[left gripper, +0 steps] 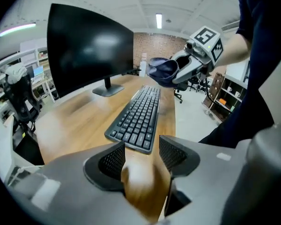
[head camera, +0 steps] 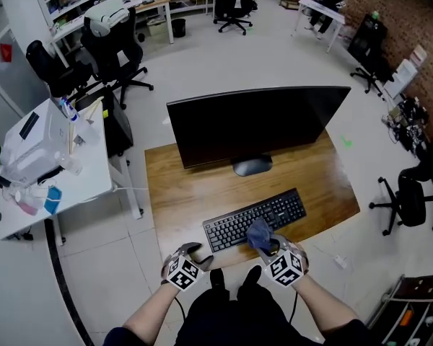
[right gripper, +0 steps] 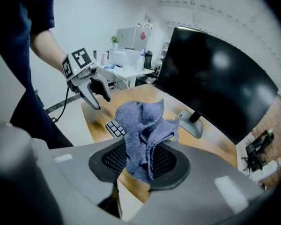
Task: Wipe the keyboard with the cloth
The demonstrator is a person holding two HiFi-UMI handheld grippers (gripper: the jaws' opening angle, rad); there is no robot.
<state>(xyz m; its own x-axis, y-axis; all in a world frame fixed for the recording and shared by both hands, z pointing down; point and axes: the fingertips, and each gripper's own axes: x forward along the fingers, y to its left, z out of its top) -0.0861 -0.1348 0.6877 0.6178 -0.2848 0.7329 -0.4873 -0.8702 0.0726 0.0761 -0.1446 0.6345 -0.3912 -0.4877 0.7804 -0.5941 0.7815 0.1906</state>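
While a person holds one tool in each hand at the near edge of a wood desk (head camera: 175,193), the right gripper (right gripper: 139,161) has its jaws shut tight on a blue cloth (right gripper: 143,128). The cloth is all bunched up. Most of it sticks up out of the jaws, and a small bit hangs down under them.

From the head view, the cloth sits over the near edge of the keyboard (head camera: 254,220), a bit right of the middle. From the left gripper view, it looks held up in the air and not on the keys, but I cannot be sure.

The keyboard is black. It lies flat on the desk and is turned a little, so its right end is farther from the person.

The left gripper (left gripper: 141,151) is by the left end of the keyboard, close to the desk's near edge. Its jaws are apart. There is nothing between them but bare wood. I cannot tell if it touches the desk.

A big black monitor (head camera: 252,125) stands behind the keyboard on a round gray stand (head camera: 252,166). Its screen is dark.

A white table (head camera: 94,168) with boxes and bottles on it stands to the left of the desk. Black chairs (head camera: 119,52) are on the floor farther back.
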